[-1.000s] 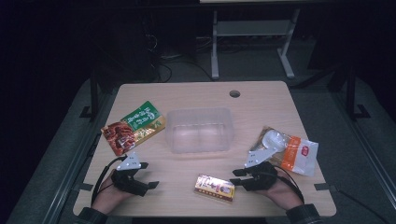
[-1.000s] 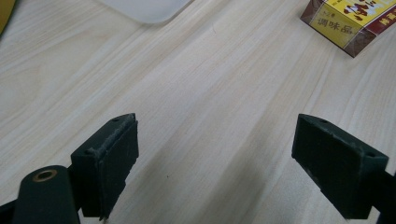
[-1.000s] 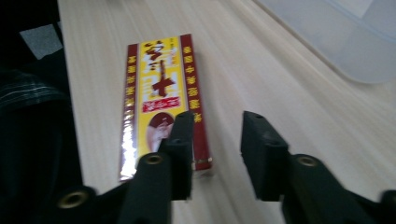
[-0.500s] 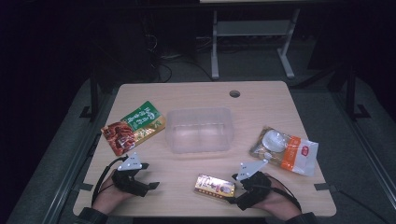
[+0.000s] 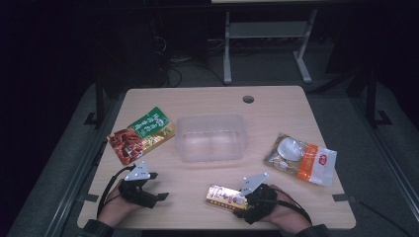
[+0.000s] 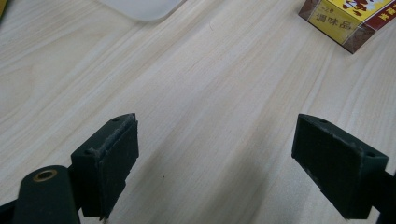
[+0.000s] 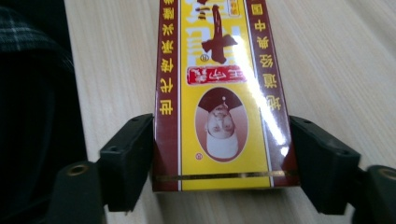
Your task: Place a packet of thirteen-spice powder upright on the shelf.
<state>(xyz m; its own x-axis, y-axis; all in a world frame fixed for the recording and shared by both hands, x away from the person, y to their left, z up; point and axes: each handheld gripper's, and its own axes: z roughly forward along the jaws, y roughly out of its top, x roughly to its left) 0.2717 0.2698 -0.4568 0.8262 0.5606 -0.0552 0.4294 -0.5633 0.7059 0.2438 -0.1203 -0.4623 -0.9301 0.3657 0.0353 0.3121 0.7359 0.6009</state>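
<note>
A yellow and dark red seasoning box (image 5: 222, 196) lies flat near the table's front edge. My right gripper (image 5: 238, 201) has it endwise between its jaws. In the right gripper view both pads (image 7: 135, 158) touch the long sides of the box (image 7: 219, 70). These jaws have just been closing, with the box between them. My left gripper (image 5: 150, 196) rests at the front left. It stands open (image 6: 215, 163) over bare wood, and the box (image 6: 350, 18) lies farther off in the left gripper view.
A clear plastic container (image 5: 211, 137) stands mid-table, its corner (image 6: 140, 7) in the left gripper view. A green and red food packet (image 5: 141, 134) lies to its left, a white and orange pouch (image 5: 301, 159) to its right. A cable hole (image 5: 248, 99) is at the back.
My right hand has moved left, away from the white and orange pouch, and its jaws now sit around the box's end. The left hand has stayed put.
</note>
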